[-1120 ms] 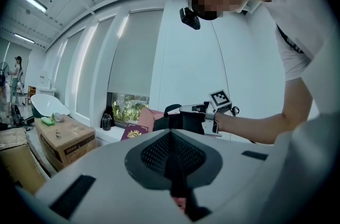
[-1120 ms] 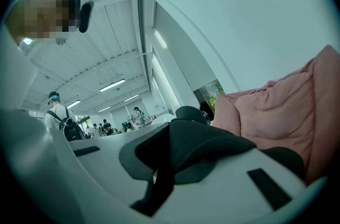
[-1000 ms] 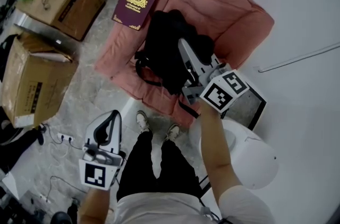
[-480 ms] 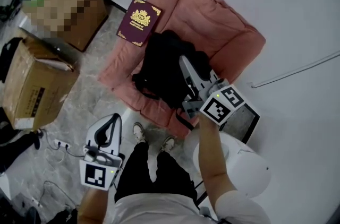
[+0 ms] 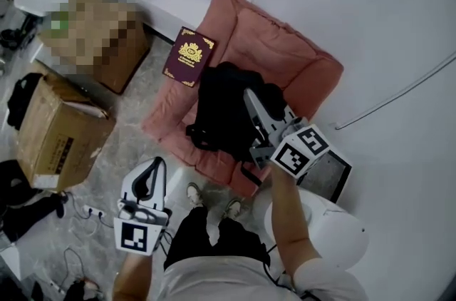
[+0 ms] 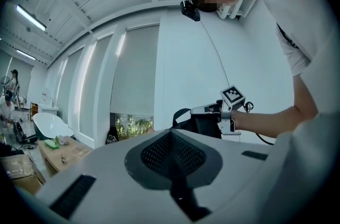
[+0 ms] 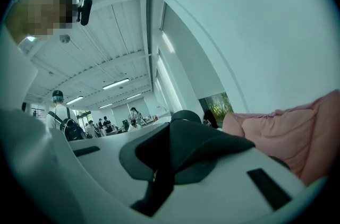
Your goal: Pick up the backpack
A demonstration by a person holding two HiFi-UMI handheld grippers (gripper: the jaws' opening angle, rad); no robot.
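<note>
Head view, right gripper (image 5: 251,100): jaws pinched on the upper edge of the black backpack (image 5: 222,118), held out level from the person's right arm.
Head view, backpack: hangs directly under and ahead of the right gripper, over the seat of the pink armchair (image 5: 292,57). From above it cannot be told whether its base is clear of the cushion.
Head view, left gripper (image 5: 154,167): well apart from the backpack, on the side away from the right gripper, low beside the person's legs, carrying nothing.
Head view, surroundings: a maroon booklet (image 5: 189,55) leans on the armchair's arm beyond the backpack. A cardboard box (image 5: 60,132) stands on the floor on the left gripper's outer side.
Left gripper view, jaws: pressed together with nothing between them.
Left gripper view, beyond the jaws: the right gripper and the dark bulk of the backpack show ahead and slightly to the right, at about the same height.
Right gripper view, jaws: clamped on a fold of black backpack fabric (image 7: 202,144), which fills the gap and bulges over the tips.
Right gripper view, beyond the jaws: the pink armchair lies just to the right of the jaws. An open room with people lies far off to the left.
Step in hand: the lift, by judgement. The grasp is made and the load hangs from one gripper.
Next move: raise the right gripper straight up, grip held firm, until the backpack's base and loose straps are clear of the armchair. The left gripper may stay idle or support the load from beneath.
</note>
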